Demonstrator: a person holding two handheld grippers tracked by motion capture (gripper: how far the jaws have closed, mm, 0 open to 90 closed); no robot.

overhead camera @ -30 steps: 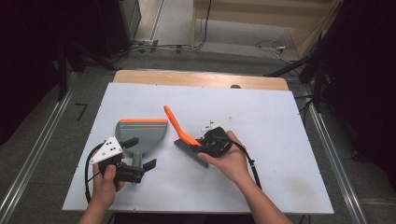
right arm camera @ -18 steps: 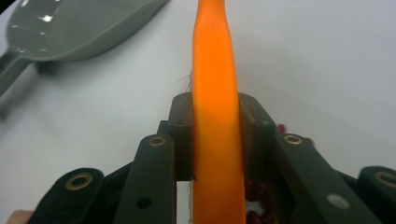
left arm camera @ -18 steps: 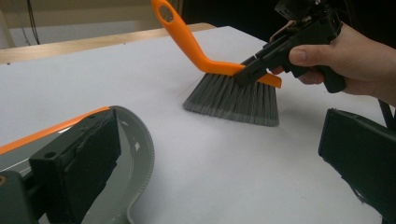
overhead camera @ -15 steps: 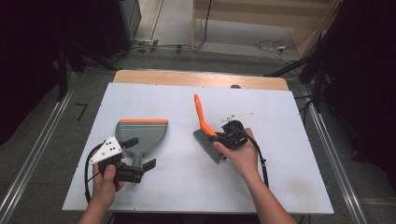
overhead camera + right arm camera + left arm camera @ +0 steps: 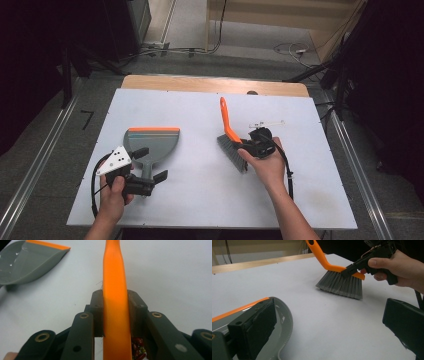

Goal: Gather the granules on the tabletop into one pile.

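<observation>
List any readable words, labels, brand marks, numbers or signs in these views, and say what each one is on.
None can be read.
Brush: plain orange handle and grey bristles, no print.
Dustpan: grey with an orange edge, no lettering visible.
Left gripper: its grey plate bears only dark dots, no characters.
Right gripper: black jaws with bare rivets, no markings.
Table: blank white top.

No legible text, label, brand, number or sign in any view. Checked grey plastic dustpan with orange lip [image 5: 152, 144], orange-handled hand brush with grey bristles [image 5: 229, 131], white tabletop [image 5: 200, 200], grey three-cornered plate [image 5: 114, 160] on left gripper: all plain. Small dots on plate too small to read.
</observation>
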